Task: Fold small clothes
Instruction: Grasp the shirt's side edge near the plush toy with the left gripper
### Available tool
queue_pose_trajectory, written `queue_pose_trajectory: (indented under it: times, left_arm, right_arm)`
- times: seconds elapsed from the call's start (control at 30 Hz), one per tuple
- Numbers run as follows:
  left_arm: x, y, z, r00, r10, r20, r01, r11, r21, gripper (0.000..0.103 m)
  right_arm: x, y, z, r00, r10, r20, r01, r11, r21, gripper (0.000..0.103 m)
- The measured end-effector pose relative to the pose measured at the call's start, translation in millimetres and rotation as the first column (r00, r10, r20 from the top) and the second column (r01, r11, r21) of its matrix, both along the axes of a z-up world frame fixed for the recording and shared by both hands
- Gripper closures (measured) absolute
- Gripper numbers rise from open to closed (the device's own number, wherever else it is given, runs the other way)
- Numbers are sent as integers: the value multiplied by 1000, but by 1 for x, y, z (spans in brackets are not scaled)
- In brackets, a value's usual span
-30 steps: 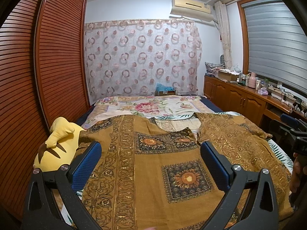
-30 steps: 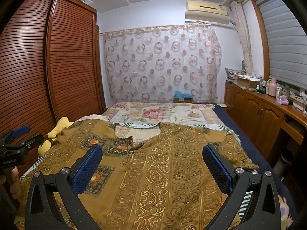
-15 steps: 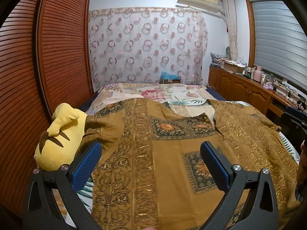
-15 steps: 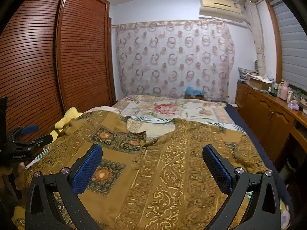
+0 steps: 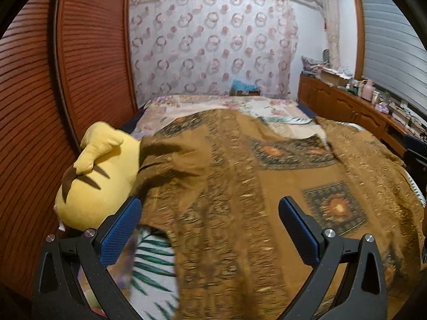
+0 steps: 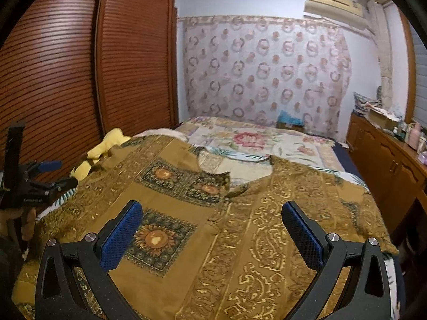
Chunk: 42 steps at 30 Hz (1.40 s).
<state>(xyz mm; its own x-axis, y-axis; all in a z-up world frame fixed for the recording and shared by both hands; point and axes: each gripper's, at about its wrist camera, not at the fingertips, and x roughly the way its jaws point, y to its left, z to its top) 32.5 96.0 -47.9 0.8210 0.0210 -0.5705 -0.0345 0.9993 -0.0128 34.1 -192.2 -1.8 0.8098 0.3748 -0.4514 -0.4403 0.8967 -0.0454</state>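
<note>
A mustard-brown shirt with gold ornamental print and sunflower squares (image 5: 240, 186) lies spread flat on the bed, collar towards the far end; it also fills the right wrist view (image 6: 226, 226). My left gripper (image 5: 209, 222) is open and empty, hovering over the shirt's left side near its left sleeve. My right gripper (image 6: 212, 226) is open and empty above the shirt's front, near the middle. The left gripper also shows at the left edge of the right wrist view (image 6: 40, 178).
A yellow plush toy (image 5: 96, 176) lies at the bed's left edge, partly under the left sleeve. A floral bedspread (image 6: 253, 144) covers the bed. A slatted wooden wardrobe (image 5: 40, 80) stands on the left, a wooden cabinet with bottles (image 5: 360, 106) on the right.
Both grippers have swung to the left and dropped closer to the shirt. The left one now looks over the left sleeve and the plush toy. The jaws have stayed open.
</note>
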Motion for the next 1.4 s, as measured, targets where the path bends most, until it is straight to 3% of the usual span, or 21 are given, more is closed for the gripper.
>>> queue_pose_trajectory:
  times: [0.23, 0.5, 0.6, 0.67, 0.77, 0.9, 0.97, 1.2, 1.4]
  left_arm:
    - [13, 36, -11, 998, 5, -64, -8, 999, -38, 21]
    - [36, 70, -27, 986, -12, -167, -8, 993, -117, 38]
    - [45, 74, -31, 981, -18, -193, -6, 992, -123, 40]
    - [52, 79, -34, 977, -26, -213, -4, 990, -141, 49]
    - [63, 85, -38, 970, -38, -240, -2, 987, -162, 50]
    - [74, 94, -48, 958, -55, -283, -8, 976, -217, 62]
    - [75, 97, -48, 958, -71, -277, -1, 967, -253, 76]
    - [70, 92, -41, 963, -29, -269, -13, 988, -153, 99]
    - [66, 86, -23, 975, -33, -221, 8, 993, -116, 102]
  right_arm:
    - [16, 10, -5, 997, 60, -54, -63, 997, -51, 0]
    - [33, 9, -6, 985, 101, -139, -114, 989, -94, 0]
    - [35, 8, -2, 982, 111, -152, -128, 986, -105, 0]
    - [36, 7, 1, 980, 120, -160, -138, 984, -109, 0]
    - [32, 10, 1, 977, 132, -166, -152, 982, -116, 0]
    - [33, 13, -1, 974, 143, -174, -166, 979, -123, 0]
    - [32, 18, -3, 974, 145, -174, -169, 977, -127, 0]
    - [31, 23, -9, 975, 143, -171, -165, 979, -120, 0]
    - [31, 17, -9, 976, 136, -171, -155, 982, -104, 0]
